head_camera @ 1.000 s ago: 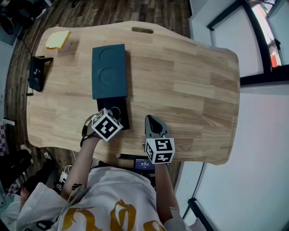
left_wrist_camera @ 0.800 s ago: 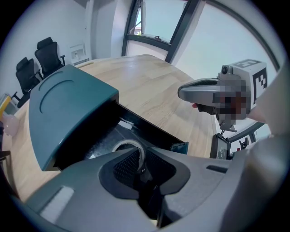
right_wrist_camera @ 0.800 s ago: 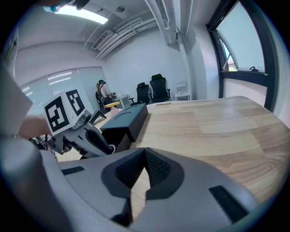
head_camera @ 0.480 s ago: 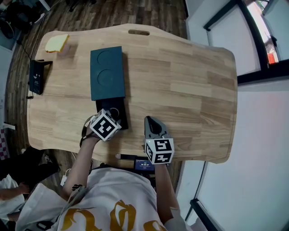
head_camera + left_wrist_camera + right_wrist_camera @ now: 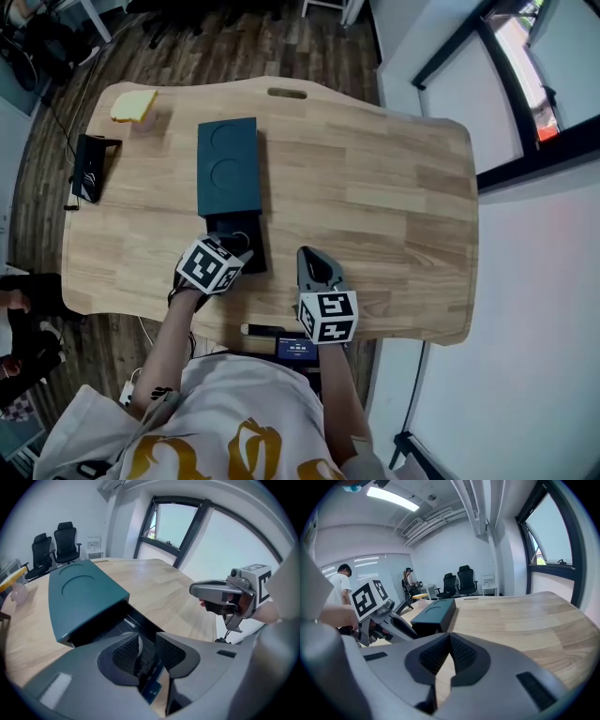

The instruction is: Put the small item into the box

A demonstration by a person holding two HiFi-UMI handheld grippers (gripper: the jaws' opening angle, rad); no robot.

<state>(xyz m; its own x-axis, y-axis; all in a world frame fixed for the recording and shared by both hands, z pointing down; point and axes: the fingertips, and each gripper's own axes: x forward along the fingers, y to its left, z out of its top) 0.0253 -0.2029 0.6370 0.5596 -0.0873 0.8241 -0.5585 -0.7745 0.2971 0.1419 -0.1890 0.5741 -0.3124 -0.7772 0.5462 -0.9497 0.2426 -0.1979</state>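
Dark teal rectangular sliding box [image 5: 228, 164], its black drawer [image 5: 253, 253] drawn toward the counter's near edge. Left gripper [image 5: 147, 644]: jaws narrowly parted over the drawer; placing step, probably. Next: lower squarely, then widen. Right gripper [image 5: 449, 641]: closed, empty.

At the bottom of the head view, the person wears a white T-shirt [image 5: 234, 427] with mustard-gold lettering. The left gripper [image 5: 234, 247] and right gripper [image 5: 307, 257] are grey moulded shells with dark ribbed jaws. Each carries a white cube [image 5: 210, 266] printed with black square markers.
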